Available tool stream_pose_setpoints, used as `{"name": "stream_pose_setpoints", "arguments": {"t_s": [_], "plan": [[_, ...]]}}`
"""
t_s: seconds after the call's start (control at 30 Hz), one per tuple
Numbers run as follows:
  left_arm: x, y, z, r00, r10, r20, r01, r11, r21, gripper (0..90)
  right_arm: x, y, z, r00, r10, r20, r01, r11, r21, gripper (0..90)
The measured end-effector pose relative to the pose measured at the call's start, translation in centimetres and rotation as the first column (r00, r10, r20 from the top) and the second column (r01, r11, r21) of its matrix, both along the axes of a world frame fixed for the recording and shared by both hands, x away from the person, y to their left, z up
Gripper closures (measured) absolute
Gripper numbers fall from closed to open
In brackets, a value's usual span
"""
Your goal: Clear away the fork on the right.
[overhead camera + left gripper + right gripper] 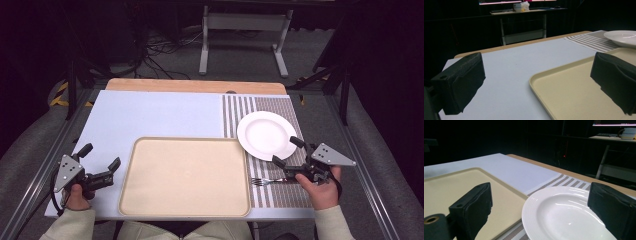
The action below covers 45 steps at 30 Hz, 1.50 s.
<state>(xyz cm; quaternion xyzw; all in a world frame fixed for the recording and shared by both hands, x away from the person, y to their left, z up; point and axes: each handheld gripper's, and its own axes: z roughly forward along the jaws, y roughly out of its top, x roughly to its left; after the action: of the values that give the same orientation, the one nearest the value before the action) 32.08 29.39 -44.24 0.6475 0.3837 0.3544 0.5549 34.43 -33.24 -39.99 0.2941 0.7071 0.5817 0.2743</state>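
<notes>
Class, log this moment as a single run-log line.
left hand-held gripper: open, beside tray | right hand-held gripper: open, near plate | fork: on striped mat

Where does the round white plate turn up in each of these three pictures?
High view: the round white ceramic plate sits right of centre on the striped placemat, beside the tray's far right corner.
Left gripper view: its rim peeks in at the upper right edge.
Right gripper view: it spreads across the lower middle, between that tool's jaws.
Shared landmark: the beige rectangular plastic tray.
</notes>
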Motion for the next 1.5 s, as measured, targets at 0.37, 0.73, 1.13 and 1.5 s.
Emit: {"name": "stream_pose_setpoints", "arguments": {"t_s": [0.37,0.73,1.13,1.5], "plan": [[-0.1,0.0,0.1,1.0,-0.008,0.003,0.008,1.0,-0.002,0.1,0.7,0.1,2.7,0.9936,0.06,-0.095,-0.074,0.987,-0.145,7.6],[-0.1,0.0,0.1,0.9999,-0.012,0.001,0.012,0.9999,0.004,0.1,1.8,0.9,4.0,0.9778,0.09,-0.189,-0.152,0.927,-0.342,8.8],[-0.1,0.0,0.1,0.9999,-0.017,0.0,0.017,0.9999,0.0,0.1,2.7,2.0,4.2,0.9551,0.098,-0.28,-0.227,0.849,-0.478,8.8],[-0.2,0.0,0.1,0.9998,-0.019,0.001,0.019,0.9998,0.003,0.1,3.4,2.8,4.3,0.9288,0.092,-0.359,-0.299,0.759,-0.578,8.7]]}}
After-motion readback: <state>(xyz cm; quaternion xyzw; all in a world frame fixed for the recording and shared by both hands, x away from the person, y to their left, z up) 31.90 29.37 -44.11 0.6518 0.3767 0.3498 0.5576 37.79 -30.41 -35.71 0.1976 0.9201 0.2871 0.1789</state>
